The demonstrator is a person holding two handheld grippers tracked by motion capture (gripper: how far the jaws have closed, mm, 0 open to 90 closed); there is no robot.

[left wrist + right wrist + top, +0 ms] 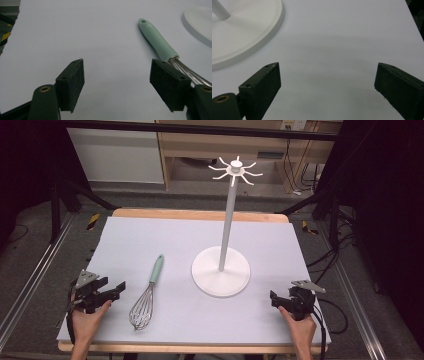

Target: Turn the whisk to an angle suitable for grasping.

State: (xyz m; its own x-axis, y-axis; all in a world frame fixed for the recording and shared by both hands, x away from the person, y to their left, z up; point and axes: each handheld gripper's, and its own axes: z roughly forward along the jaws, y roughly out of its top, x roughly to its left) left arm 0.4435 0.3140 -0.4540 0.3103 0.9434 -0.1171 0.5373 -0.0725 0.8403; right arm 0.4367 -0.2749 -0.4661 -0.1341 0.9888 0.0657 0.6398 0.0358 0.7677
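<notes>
While both hands rest low at the near edge of the counter [130, 235], the left claw [116, 289] stands with its jaws wide apart and nothing between them. In the left gripper view the bare pale surface lies between the two black pads [72, 83], and the whisk [160, 46] lies just beside the right-hand pad, not touching it as far as I can tell. The right claw [274, 298] is also wide, with only the counter under it.

I judge that the left claw waits so near the whisk because this is the thing it will take, and the wide jaws leave room to come around the handle.

The whisk [148, 294] lies flat on the counter, between the left claw and the white stand [220, 270], a little tilted. Its handle is pale green and smooth, with a small hole at the far end, which points away from the person. Its wire head is of shiny metal and points toward the near edge.

The stand is upright at the middle of the counter, on a round base, with short hooks around its top [235, 169]. Probably the hole in the handle is meant for one of these hooks.
</notes>
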